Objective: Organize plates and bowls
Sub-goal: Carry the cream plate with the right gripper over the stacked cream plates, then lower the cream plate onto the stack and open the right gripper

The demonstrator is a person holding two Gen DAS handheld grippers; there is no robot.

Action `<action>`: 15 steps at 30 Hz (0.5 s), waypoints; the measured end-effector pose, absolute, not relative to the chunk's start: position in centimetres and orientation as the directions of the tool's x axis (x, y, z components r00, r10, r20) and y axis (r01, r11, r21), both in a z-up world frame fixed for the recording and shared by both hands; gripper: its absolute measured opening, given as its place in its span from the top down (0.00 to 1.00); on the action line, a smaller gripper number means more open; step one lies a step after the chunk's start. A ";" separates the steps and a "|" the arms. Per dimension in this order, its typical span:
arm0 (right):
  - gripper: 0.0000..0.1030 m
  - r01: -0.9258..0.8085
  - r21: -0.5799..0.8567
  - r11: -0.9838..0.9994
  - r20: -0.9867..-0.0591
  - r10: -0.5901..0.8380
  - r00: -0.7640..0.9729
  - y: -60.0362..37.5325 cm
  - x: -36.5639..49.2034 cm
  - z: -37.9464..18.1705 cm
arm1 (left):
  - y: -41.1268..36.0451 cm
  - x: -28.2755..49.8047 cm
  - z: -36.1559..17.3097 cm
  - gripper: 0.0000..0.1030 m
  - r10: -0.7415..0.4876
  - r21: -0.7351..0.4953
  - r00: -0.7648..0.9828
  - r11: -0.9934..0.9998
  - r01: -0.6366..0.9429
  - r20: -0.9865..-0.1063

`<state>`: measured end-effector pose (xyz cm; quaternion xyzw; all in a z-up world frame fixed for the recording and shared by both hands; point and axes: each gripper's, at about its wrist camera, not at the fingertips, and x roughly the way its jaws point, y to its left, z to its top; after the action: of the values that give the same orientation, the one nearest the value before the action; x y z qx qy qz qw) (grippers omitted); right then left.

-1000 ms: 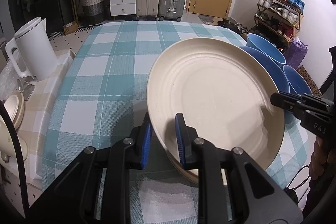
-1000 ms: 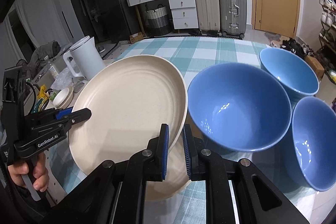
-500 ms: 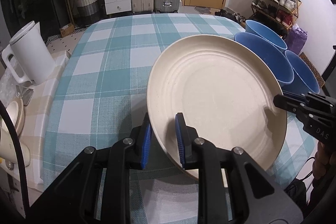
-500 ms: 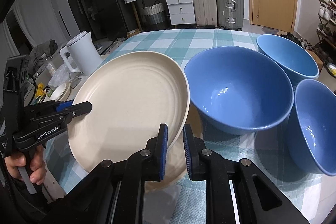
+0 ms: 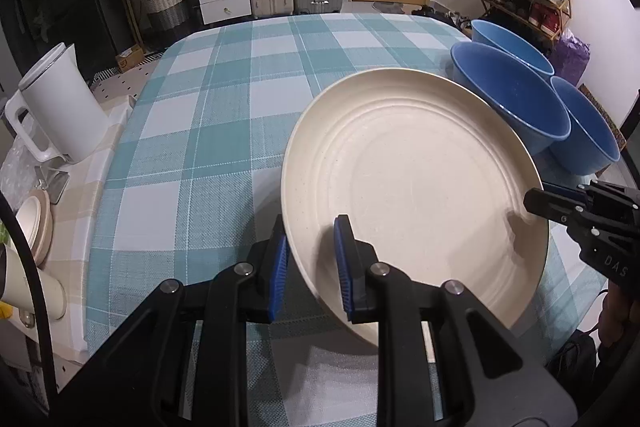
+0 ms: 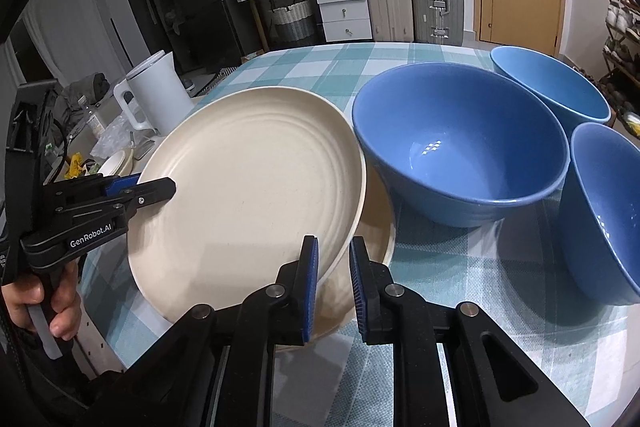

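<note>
Both hand-held grippers pinch the same cream ribbed round plate [image 5: 416, 187]. I hold the left hand-held gripper [image 5: 310, 259] with its blue pads [image 5: 343, 263] pressed onto the plate's near-left rim, and the right hand-held gripper [image 6: 333, 277] with its pads either side of the opposite rim. The plate hangs tilted above the teal-and-white checked table [image 5: 200, 147], directly over a second cream plate [image 6: 380, 239] lying flat beneath it.

Three glossy blue bowls stand just right of the plates: a large blue bowl [image 6: 460, 143], a far blue bowl [image 6: 552, 83] and a right-hand blue bowl [image 6: 604, 211].

Hazards, as I judge them:
- Each grip covers only a narrow band of rim; uneven pull between my hands could twist the plate free.
- Lowering at this tilt could strike the lower plate edge-first.
- Drift to the right could knock the large blue bowl.

A white electric kettle [image 5: 60, 107] stands well apart at the left.
</note>
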<state>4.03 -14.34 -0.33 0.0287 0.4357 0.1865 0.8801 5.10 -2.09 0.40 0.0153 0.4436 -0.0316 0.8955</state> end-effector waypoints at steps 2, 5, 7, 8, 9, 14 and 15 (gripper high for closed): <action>0.84 -0.299 0.217 0.929 -0.757 0.353 0.550 -14.5 4.1 -0.5 | -2.2 5.2 0.2 0.83 -0.041 0.003 0.602 0.997 0.072 -0.798; 0.84 -0.298 0.217 0.930 -0.758 0.352 0.549 -14.4 4.1 -0.7 | -2.3 5.3 0.0 0.83 -0.038 0.009 0.600 0.997 0.074 -0.799; 0.84 -0.297 0.213 0.931 -0.760 0.349 0.549 -14.5 4.1 -0.8 | -2.5 5.3 -0.2 0.82 -0.037 0.011 0.597 0.997 0.077 -0.802; 0.84 -0.296 0.210 0.932 -0.761 0.346 0.549 -14.4 4.2 -0.9 | -2.6 5.4 -0.3 0.82 -0.037 0.013 0.594 0.997 0.080 -0.803; 0.84 -0.293 0.207 0.933 -0.762 0.341 0.550 -14.4 4.3 -1.0 | -2.8 5.3 -0.4 0.82 -0.037 0.014 0.593 0.997 0.082 -0.805; 0.84 -0.286 0.191 0.939 -0.766 0.325 0.554 -14.2 4.4 -1.2 | -3.2 5.6 -0.9 0.81 -0.029 0.029 0.586 0.996 0.089 -0.810; 0.84 -0.286 0.183 0.941 -0.767 0.319 0.556 -14.1 4.4 -1.2 | -3.3 5.6 -1.1 0.81 -0.026 0.031 0.585 0.996 0.088 -0.811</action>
<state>4.45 -14.07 -1.19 0.0187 0.4387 0.1713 0.8820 5.56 -3.31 -1.05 0.0340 0.4546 -0.0319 0.8895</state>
